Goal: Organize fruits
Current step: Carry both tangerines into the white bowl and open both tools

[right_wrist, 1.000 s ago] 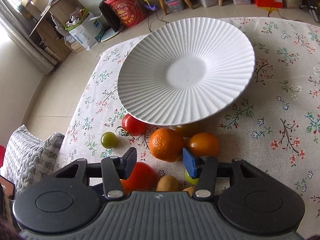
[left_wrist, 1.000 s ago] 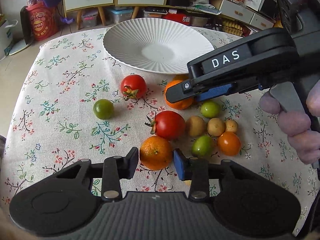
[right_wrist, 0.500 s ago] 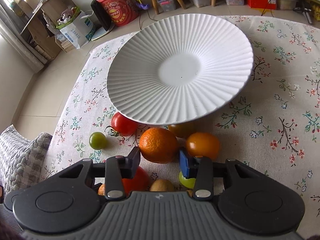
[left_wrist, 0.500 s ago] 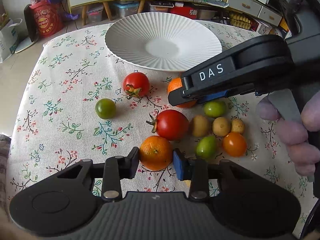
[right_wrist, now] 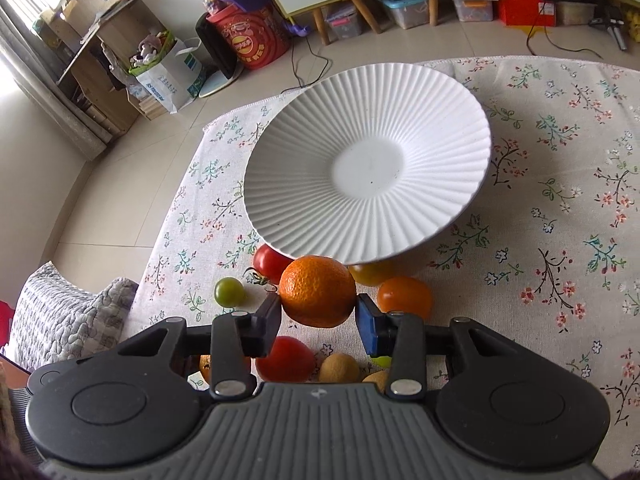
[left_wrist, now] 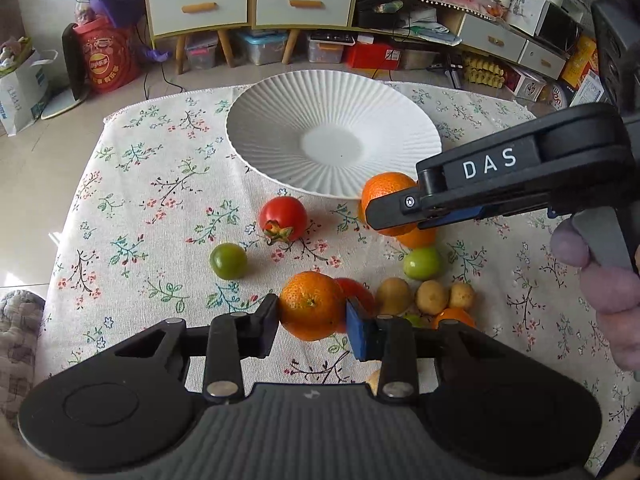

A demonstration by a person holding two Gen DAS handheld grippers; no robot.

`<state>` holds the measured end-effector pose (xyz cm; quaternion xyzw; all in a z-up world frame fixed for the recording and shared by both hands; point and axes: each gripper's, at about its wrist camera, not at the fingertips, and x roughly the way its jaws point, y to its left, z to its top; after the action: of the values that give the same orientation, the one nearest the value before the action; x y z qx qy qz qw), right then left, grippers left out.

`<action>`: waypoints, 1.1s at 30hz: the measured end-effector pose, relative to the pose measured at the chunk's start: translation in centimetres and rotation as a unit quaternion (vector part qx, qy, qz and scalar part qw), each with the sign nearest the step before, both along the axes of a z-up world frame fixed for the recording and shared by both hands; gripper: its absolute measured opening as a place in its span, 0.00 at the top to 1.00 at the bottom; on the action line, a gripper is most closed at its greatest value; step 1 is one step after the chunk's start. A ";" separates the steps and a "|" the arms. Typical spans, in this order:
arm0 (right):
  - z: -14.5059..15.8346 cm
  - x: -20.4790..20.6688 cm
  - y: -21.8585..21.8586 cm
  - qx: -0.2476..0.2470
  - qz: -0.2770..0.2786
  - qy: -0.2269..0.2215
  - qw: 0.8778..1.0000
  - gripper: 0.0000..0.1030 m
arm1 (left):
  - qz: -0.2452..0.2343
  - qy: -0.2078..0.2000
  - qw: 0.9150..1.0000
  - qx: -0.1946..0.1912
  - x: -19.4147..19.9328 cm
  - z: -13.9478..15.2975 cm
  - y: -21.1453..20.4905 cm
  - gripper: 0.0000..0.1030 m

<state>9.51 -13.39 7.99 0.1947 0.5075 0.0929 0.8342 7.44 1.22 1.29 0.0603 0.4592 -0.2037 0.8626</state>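
My left gripper (left_wrist: 312,316) is shut on an orange (left_wrist: 310,305) and holds it above the floral tablecloth. My right gripper (right_wrist: 318,312) is shut on another orange (right_wrist: 318,296), lifted near the front rim of the white ribbed plate (right_wrist: 304,168). In the left wrist view the right gripper (left_wrist: 394,216) shows from the side with its orange (left_wrist: 386,190) beside the plate (left_wrist: 276,128). Loose on the cloth lie a red tomato (left_wrist: 283,218), a green fruit (left_wrist: 229,261), another green fruit (left_wrist: 422,263) and small yellow-brown fruits (left_wrist: 430,296).
The table's left edge drops to the tiled floor (left_wrist: 28,200). A quilted cushion (right_wrist: 60,320) lies at the near left. Cabinets (left_wrist: 248,0), a red bucket (left_wrist: 106,60) and boxes stand beyond the far edge. The person's hand (left_wrist: 608,280) is at right.
Both grippers have risen with their oranges; the table and fruit look farther below. The right gripper's orange has come up to the plate's rim.
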 end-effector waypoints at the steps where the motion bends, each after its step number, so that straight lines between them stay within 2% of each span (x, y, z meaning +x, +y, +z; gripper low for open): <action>1: 0.2 0.1 -0.3 0.002 -0.006 -0.004 1.000 0.64 | 0.003 -0.005 1.000 -0.003 0.2 0.3 -0.1 0.70; 10: 1.0 1.4 -3.1 0.018 -0.052 -0.029 0.998 0.64 | 0.014 -0.041 0.999 -0.029 2.6 1.4 -2.7 0.70; 18: 0.1 3.4 -4.8 0.020 -0.057 -0.030 0.998 0.64 | 0.000 -0.071 0.997 -0.026 5.1 0.1 -5.7 0.70; 23: -0.9 5.3 -6.1 0.033 -0.071 -0.017 0.997 0.64 | -0.024 -0.088 0.996 -0.001 7.0 -0.6 -7.4 0.70; 33: -2.5 7.8 -5.1 0.051 -0.058 0.006 0.997 0.64 | -0.022 -0.096 0.995 0.021 8.8 -2.4 -7.1 0.70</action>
<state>17.29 -18.51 5.46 0.2663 0.4947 0.0694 0.8243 16.22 -5.90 -1.13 0.1076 0.3768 -0.2057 0.8967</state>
